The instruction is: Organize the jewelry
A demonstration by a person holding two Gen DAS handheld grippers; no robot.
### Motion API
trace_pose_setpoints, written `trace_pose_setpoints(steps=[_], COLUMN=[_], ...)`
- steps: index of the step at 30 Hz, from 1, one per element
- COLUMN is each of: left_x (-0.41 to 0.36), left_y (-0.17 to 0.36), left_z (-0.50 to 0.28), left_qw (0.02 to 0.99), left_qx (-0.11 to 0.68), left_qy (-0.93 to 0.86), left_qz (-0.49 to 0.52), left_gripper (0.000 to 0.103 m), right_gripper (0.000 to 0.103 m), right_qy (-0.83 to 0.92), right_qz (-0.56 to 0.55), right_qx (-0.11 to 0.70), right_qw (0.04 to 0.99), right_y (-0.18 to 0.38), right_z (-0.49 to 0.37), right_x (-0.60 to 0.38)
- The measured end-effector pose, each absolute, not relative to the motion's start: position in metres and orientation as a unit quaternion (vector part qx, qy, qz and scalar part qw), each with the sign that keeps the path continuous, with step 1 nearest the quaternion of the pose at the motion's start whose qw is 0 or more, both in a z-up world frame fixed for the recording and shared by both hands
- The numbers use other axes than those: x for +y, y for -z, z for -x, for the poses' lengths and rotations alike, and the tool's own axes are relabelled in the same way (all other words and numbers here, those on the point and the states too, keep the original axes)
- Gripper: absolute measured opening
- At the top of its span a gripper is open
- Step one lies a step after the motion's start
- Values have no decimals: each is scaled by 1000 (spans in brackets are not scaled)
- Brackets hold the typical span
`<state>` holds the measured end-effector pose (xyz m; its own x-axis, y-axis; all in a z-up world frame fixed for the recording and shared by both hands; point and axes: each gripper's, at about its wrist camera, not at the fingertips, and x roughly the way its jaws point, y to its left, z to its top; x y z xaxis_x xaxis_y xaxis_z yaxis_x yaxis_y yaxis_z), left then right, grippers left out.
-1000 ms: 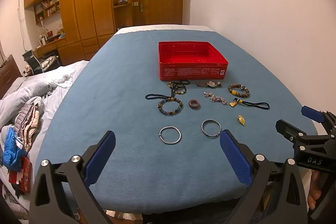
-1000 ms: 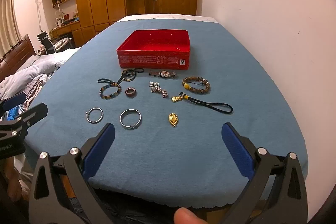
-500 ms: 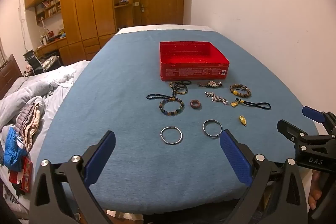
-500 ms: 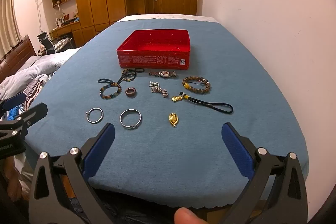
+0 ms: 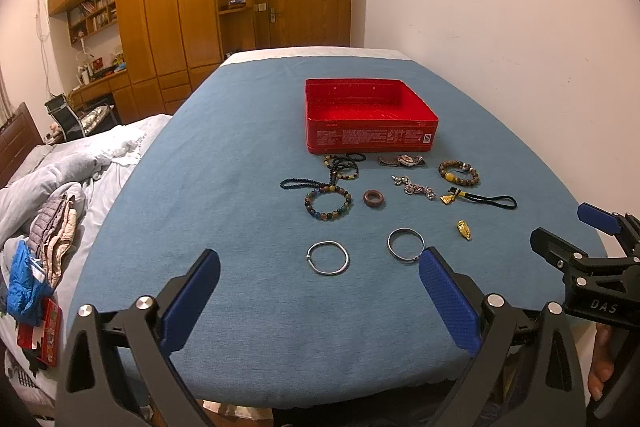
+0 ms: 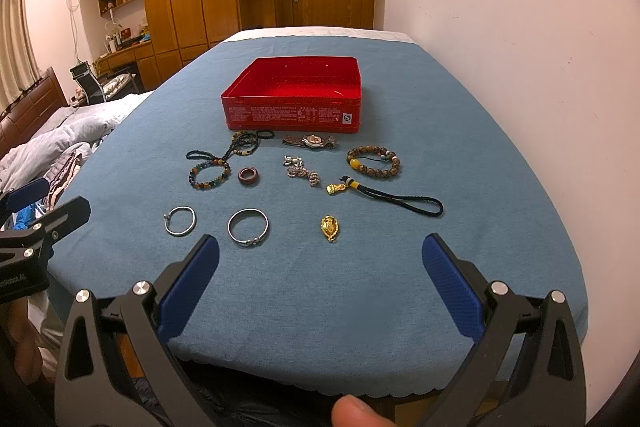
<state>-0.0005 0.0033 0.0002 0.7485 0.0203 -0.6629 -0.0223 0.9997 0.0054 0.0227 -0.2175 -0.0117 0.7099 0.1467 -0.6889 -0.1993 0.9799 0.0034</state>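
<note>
11 pieces of jewelry are lying loose on the blue cloth [image 6: 280, 307], none yet sorted: 2 silver bangles, the plain bangle [image 6: 180, 221] and the beaded-clasp bangle [image 6: 248, 227], nearest the grippers; gold pendant [image 6: 330, 228]; gold charm on a black cord [image 6: 384, 197]; brown bead bracelet [image 6: 373, 163]; silver chain [image 6: 301, 173]; brown ring [image 6: 248, 175]; multicolour bead bracelet [image 6: 210, 175]; dark bead strand [image 6: 236, 147]; small dark loop at the tin's foot; watch [image 6: 310, 141].

Left gripper [image 5: 320, 301] and right gripper [image 6: 320, 285] are both hovering at the table's near edge, fingers spread wide, holding nothing.

Judged step: opening pick. Advice: be taking the nearest bangle first, 1 finger inside the hoop, 1 outside, pads low to the cloth, avoiding neighbours.

Container: 1 red tin [image 6: 292, 113], lidless, sitting just behind the spread; its interior is showing only bare red floor.
</note>
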Motion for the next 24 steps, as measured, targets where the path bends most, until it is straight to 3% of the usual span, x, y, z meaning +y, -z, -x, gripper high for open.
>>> trace_pose_setpoints(steps=[24], left_x=[4], left_y=[1], left_z=[0], left_qw=[935], left_qx=[354], left_qy=[-13], left_qz=[-1], left_gripper=[99], right_gripper=[100], right_qy=[-94], right_qz=[35], right_qx=[369], right_qw=[924], right_y=[12], right_z=[-21], right_x=[-216])
